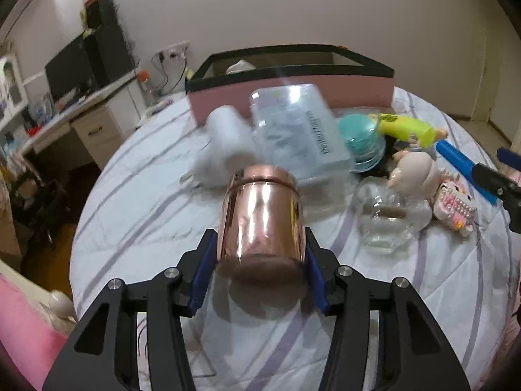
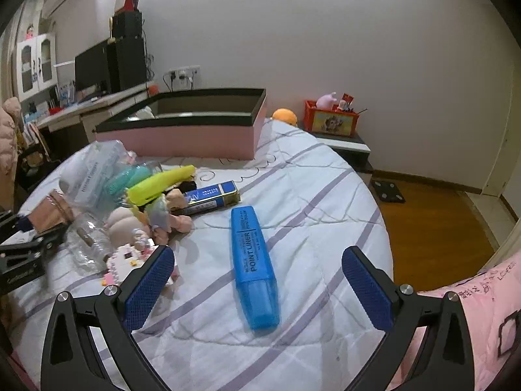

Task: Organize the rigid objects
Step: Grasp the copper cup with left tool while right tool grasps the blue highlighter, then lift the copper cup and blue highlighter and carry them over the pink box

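Note:
A shiny copper jar [image 1: 262, 215] lies on its side on the striped bed sheet [image 1: 146, 215], bottom toward the camera. My left gripper [image 1: 260, 260] is shut on it, blue pads pressed to both sides. From the right wrist view, the jar [image 2: 52, 211] and that gripper appear at the left edge. A blue highlighter [image 2: 250, 244] lies on the sheet between the spread fingers of my right gripper [image 2: 257, 277], which is open and apart from it. A pink box with a black rim [image 2: 182, 140] stands open at the back of the bed.
Behind the jar lies a pile: a clear plastic box [image 1: 299, 130], a teal-lidded tub [image 1: 358, 133], a yellow-green marker [image 2: 162, 182], a doll [image 2: 123, 224], a blue tin [image 2: 211, 195] and a clear bottle [image 1: 384, 218]. A desk [image 1: 91, 123] is left, wooden floor [image 2: 439, 228] right.

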The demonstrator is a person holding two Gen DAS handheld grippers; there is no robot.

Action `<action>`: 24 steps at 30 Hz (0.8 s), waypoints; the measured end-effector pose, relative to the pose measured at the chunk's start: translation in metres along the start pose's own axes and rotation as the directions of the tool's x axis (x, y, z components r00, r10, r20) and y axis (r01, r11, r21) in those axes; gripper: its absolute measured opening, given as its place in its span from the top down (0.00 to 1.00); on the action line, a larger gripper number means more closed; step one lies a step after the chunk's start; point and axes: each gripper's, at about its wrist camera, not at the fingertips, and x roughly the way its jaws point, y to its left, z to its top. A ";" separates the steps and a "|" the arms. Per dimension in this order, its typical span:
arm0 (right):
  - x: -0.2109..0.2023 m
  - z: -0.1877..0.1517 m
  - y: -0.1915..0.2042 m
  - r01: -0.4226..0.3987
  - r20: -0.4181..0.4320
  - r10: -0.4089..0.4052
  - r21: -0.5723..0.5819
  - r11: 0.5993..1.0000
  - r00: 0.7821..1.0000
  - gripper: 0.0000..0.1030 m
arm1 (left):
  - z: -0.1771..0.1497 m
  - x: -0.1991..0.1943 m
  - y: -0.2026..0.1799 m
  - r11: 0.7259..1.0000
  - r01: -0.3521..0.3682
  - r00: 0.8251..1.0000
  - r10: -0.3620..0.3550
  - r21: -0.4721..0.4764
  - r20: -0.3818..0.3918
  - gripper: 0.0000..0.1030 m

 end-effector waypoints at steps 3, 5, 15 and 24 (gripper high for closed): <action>0.013 0.001 0.001 -0.001 -0.045 0.000 -0.023 1.000 0.999 0.18 | -0.002 0.001 0.008 1.000 0.004 1.000 -0.004 -0.020 -0.007 0.48; 0.025 0.000 0.000 -0.024 -0.090 0.021 -0.025 0.999 0.996 0.43 | -0.001 0.001 0.012 0.999 0.025 1.000 -0.025 -0.041 -0.008 0.48; 0.033 0.002 0.007 -0.084 -0.107 0.078 -0.046 0.995 0.991 0.74 | 0.002 0.005 0.015 0.993 0.098 0.995 -0.098 -0.064 -0.006 0.50; 0.033 0.003 0.010 -0.081 -0.109 0.075 -0.054 0.995 0.991 0.74 | 0.003 0.004 0.015 0.989 0.134 0.991 -0.134 -0.065 0.007 0.54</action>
